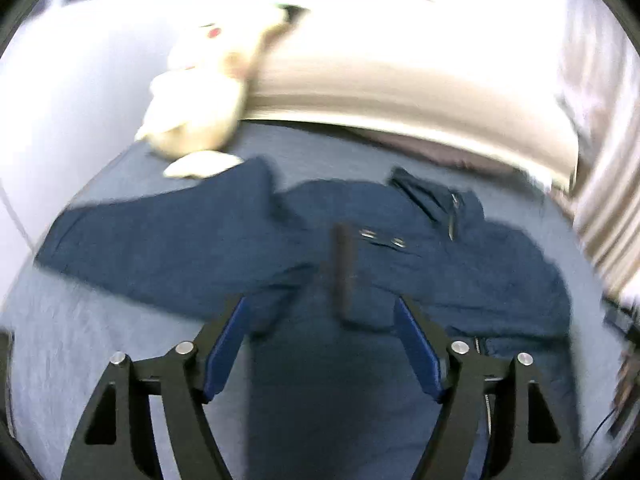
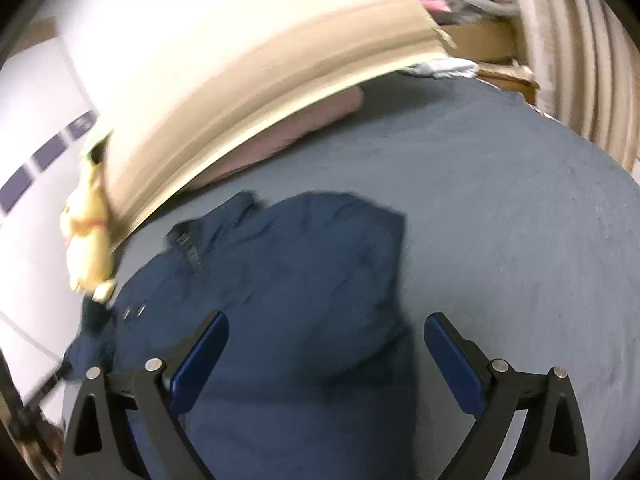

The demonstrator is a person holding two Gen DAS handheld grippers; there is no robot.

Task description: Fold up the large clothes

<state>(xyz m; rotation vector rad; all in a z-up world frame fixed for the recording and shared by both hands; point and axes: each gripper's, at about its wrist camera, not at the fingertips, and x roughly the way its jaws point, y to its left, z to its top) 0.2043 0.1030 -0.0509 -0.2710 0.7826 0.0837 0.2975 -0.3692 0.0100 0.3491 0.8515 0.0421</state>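
Note:
A large dark navy jacket (image 1: 224, 236) lies spread on the blue-grey bed sheet (image 1: 48, 320), one sleeve stretched to the left, collar and zipper at the far right. It also shows in the right wrist view (image 2: 304, 280), bunched, with its right side folded in. My left gripper (image 1: 322, 308) is open and empty, hovering over the jacket's middle near a dark strap with metal snaps (image 1: 384, 238). My right gripper (image 2: 326, 326) is open and empty above the jacket's near part. Both views are motion-blurred.
A cream plush toy (image 1: 200, 96) sits at the bed's far left corner, also in the right wrist view (image 2: 88, 232). A beige headboard (image 1: 400, 76) and a pinkish pillow (image 2: 288, 132) line the far edge. Curtains (image 2: 580, 60) hang at right. Bare sheet (image 2: 520, 240) lies right of the jacket.

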